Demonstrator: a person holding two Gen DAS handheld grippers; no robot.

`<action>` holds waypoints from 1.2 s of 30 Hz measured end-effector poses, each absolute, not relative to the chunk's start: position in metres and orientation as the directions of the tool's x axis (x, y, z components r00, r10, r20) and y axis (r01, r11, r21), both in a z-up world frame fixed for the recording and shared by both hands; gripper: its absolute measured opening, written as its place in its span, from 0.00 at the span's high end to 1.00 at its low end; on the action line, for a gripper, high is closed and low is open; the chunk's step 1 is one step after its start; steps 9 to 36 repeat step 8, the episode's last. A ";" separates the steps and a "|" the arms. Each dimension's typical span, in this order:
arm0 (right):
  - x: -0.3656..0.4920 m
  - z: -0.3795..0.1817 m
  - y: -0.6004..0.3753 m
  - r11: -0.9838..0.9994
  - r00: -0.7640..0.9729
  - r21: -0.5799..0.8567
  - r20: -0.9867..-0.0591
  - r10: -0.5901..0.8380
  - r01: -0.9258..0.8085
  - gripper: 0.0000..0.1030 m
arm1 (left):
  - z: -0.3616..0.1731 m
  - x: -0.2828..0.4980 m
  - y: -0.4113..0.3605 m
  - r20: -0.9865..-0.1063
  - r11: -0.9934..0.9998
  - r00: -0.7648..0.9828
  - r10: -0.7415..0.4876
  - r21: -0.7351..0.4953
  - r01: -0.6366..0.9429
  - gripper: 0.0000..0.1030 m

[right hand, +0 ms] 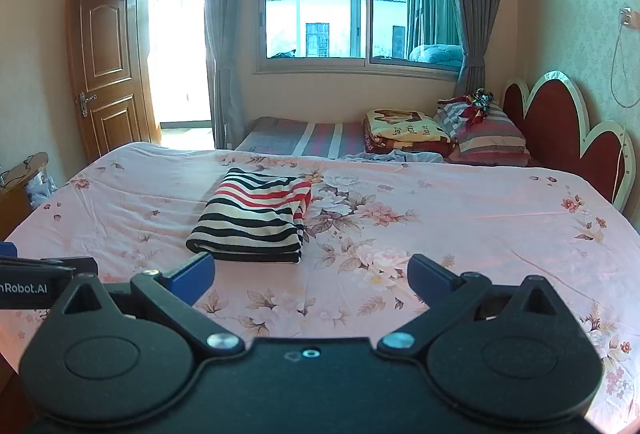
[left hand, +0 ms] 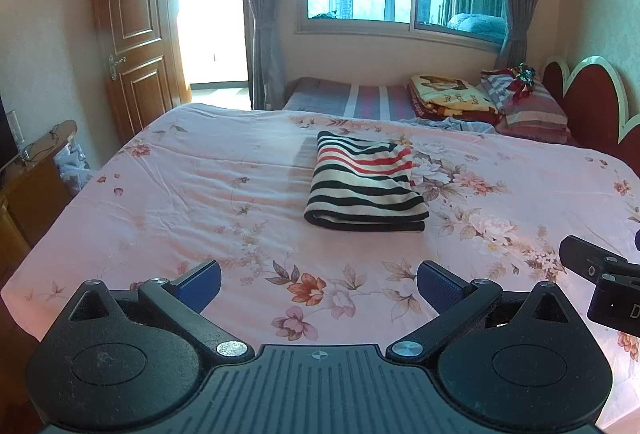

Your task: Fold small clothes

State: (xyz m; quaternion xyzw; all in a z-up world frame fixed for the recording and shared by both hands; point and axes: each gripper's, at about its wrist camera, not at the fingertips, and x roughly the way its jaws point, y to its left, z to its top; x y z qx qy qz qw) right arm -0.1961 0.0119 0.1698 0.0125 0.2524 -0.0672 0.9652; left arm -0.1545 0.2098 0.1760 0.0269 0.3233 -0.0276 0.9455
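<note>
A striped garment (left hand: pixel 366 184) is seen lying folded into a compact rectangle on the bed, toward the middle of the floral sheet (left hand: pixel 200 174), with its thick folded edge turned toward the cameras; black, cream and red bands are visible on top. The fold is judged complete or very nearly so: layers are stacked, edges are roughly squared, and no loose sleeve is seen trailing. No other unfolded small item is visible on the pink sheet, so little is judged to remain, unless further pieces lie out of view. The left gripper (left hand: pixel 318 282) is held wide apart, nothing between its blue pads, well short of the garment. The right gripper (right hand: pixel 310 276) is likewise spread wide and empty, near the garment's front edge but not touching. Beyond the sheet, folded blankets (right hand: pixel 404 134) and a striped pillow (right hand: pixel 488 138) are noted by a red headboard (right hand: pixel 560 126). A curtained window (right hand: pixel 356 6) and an open wooden door (right hand: pixel 106 66) are recorded behind.
</note>
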 end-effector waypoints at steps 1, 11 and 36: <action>-0.195 0.170 0.011 0.991 0.863 -0.011 -0.490 -0.123 0.135 0.01 | 0.175 -0.153 0.209 -0.610 0.996 0.792 -0.036 0.039 0.075 0.00; -0.187 0.163 0.006 0.989 0.850 -0.008 -0.510 -0.128 0.144 0.01 | 0.173 -0.146 0.203 -0.577 0.993 0.814 -0.073 0.036 0.114 0.00; -0.187 0.163 0.006 0.989 0.850 -0.008 -0.510 -0.128 0.144 0.01 | 0.173 -0.146 0.203 -0.577 0.993 0.814 -0.073 0.036 0.114 0.00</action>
